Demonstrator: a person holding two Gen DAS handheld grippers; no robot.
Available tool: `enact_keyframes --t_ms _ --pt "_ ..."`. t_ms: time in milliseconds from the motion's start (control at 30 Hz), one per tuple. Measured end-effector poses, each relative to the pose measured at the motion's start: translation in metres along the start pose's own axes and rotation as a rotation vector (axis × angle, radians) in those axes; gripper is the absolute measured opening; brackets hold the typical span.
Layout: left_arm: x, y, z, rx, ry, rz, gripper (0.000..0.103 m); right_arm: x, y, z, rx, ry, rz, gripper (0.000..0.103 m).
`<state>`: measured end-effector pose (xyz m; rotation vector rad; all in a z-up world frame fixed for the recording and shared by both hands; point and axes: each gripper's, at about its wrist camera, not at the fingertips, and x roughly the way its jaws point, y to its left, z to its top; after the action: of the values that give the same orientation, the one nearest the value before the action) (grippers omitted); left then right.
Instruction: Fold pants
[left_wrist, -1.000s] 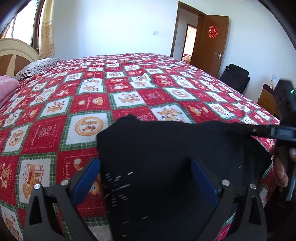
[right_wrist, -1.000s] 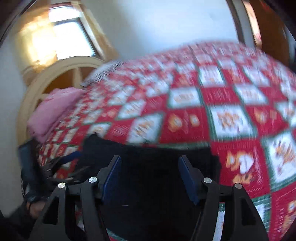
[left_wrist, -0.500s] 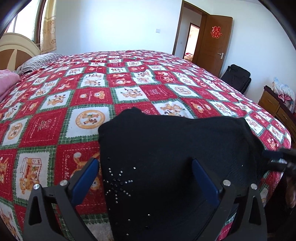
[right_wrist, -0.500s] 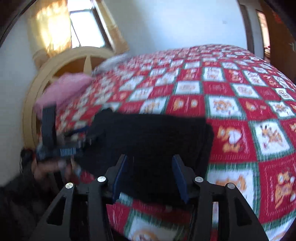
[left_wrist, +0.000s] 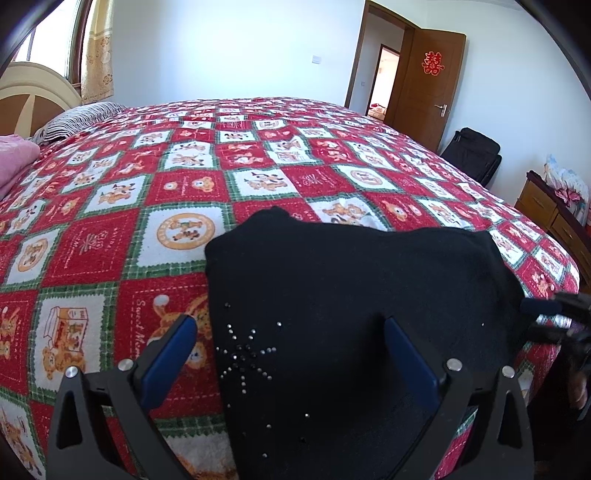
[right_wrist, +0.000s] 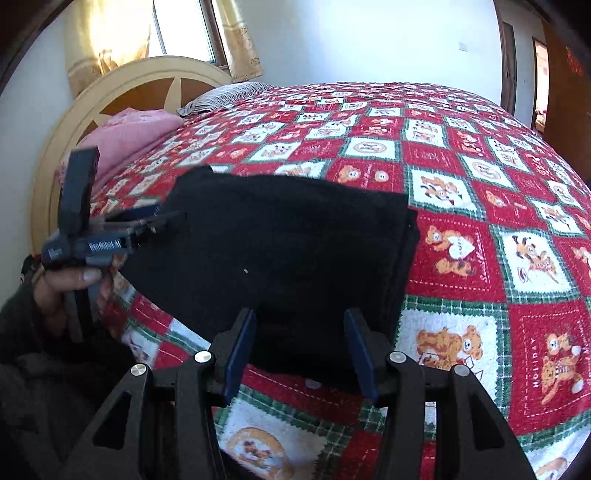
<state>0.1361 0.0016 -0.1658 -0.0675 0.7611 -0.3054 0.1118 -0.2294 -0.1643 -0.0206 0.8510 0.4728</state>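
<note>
Left wrist view: pants (left_wrist: 351, 295) are lying folded at the bed (left_wrist: 221, 155) edge. Left gripper (left_wrist: 291, 350) and right gripper (right_wrist: 301, 350) are hovering released, the right's jaws having just narrowed. Risk: a brushing pad is liable to undo the fold.

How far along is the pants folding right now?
Mostly done, it seems: the black pants lie as a compact, layered stack on the bedspread. In hand: nothing. The left gripper and right gripper are both open, gripping no cloth. Left: perhaps a last fold or smoothing.
</note>
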Motion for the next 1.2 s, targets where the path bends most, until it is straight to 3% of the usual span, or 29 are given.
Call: enact_keyframes --t_ms 200,333,433,467,567,667,767,867,1033,1133,1200 --pt "-0.006 -0.007 0.001 0.027 -0.013 0.002 0.103 0.0 0.004 0.039 0.046 -0.083 0.059 0.056" --pt "-0.01 -0.011 0.002 0.047 -0.024 -0.016 0.103 0.028 -0.003 0.058 0.094 -0.052 0.109 0.059" --pt "-0.006 -0.009 -0.001 0.046 -0.007 -0.014 0.103 0.053 -0.024 0.057 0.154 0.003 0.016 0.059" --pt "-0.006 -0.008 -0.002 0.043 -0.004 -0.013 0.103 0.056 -0.031 0.055 0.17 0.001 0.038 0.059" --pt "-0.01 -0.001 -0.005 0.033 -0.01 0.006 0.103 0.04 -0.034 0.052 0.194 -0.016 0.053 0.059" --pt "-0.018 0.01 -0.009 0.021 -0.026 0.031 0.103 0.008 -0.03 0.041 0.167 -0.072 -0.018 0.059" --pt "-0.018 0.021 -0.014 0.006 -0.024 0.05 0.103 0.001 -0.034 0.022 0.171 -0.015 -0.064 0.058" --pt "-0.017 0.031 -0.016 -0.023 -0.021 0.059 0.103 0.008 -0.036 0.006 0.148 0.028 -0.116 0.018" --pt "-0.021 0.039 -0.018 -0.039 -0.042 0.072 0.103 -0.01 -0.033 0.003 0.132 -0.026 -0.114 0.013" --pt "-0.015 0.042 -0.022 -0.05 -0.019 0.054 0.103 0.003 -0.041 -0.009 0.126 0.027 -0.135 0.01" --pt "-0.014 0.041 -0.023 -0.043 -0.023 0.049 0.103 0.006 -0.048 -0.014 0.142 0.015 -0.11 0.01"
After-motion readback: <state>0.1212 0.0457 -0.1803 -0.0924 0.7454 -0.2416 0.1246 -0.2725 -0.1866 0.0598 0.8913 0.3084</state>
